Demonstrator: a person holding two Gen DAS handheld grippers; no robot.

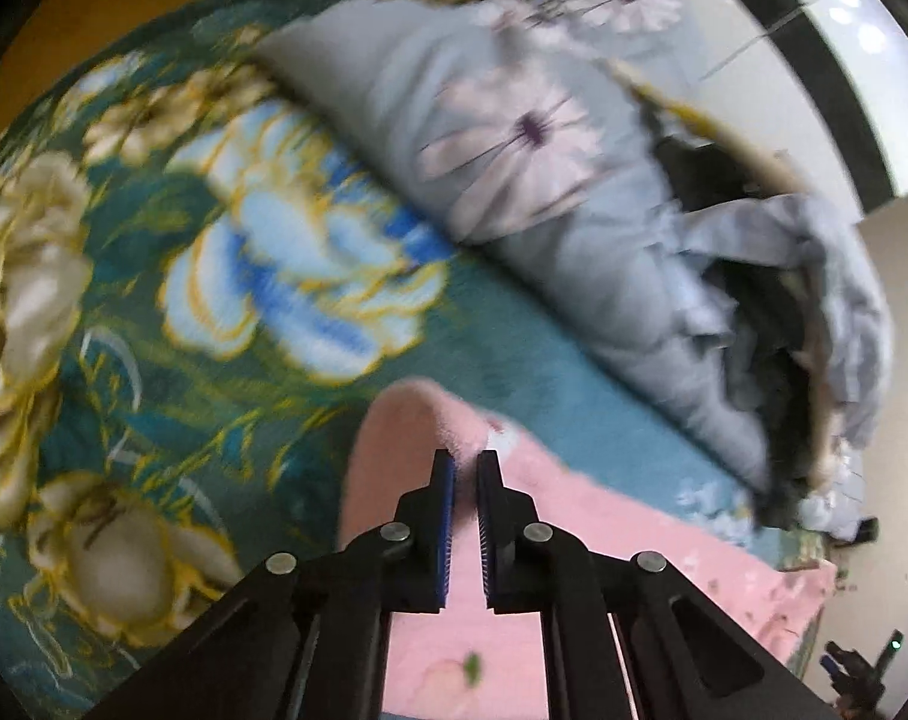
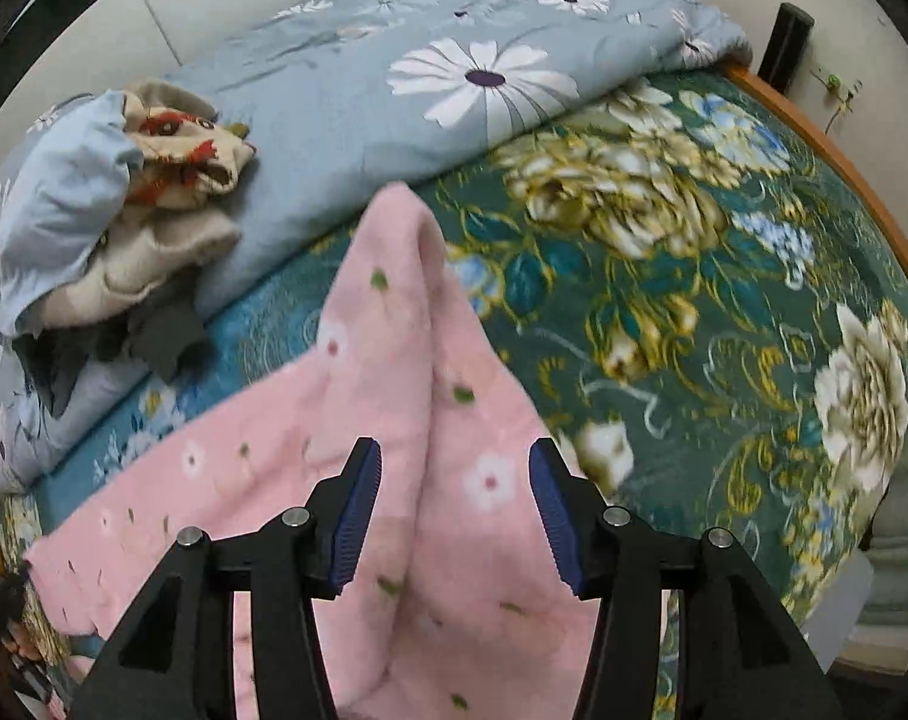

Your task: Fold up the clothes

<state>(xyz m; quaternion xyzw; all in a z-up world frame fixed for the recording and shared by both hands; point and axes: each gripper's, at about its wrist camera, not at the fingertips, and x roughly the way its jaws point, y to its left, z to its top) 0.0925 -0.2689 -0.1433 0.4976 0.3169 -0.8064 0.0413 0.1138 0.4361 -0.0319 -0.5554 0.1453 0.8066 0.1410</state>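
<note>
A fluffy pink garment point(image 2: 358, 420) with small flower prints lies spread over the green floral bedspread point(image 2: 694, 312). In the left wrist view my left gripper point(image 1: 467, 461) has its jaws nearly together, and a raised fold of the pink garment point(image 1: 418, 420) sits pinched at its tips. In the right wrist view my right gripper point(image 2: 454, 468) hovers over the garment with its jaws wide apart. A ridge of the pink fabric runs up between them, and the blue pads point(image 2: 358, 510) do not press on it.
A rolled grey-blue daisy quilt point(image 2: 454, 72) lies along the far side of the bed. A heap of cream, red and dark clothes point(image 2: 172, 180) sits at its left end. The wooden bed edge point(image 2: 826, 138) runs on the right, and a wall stands behind.
</note>
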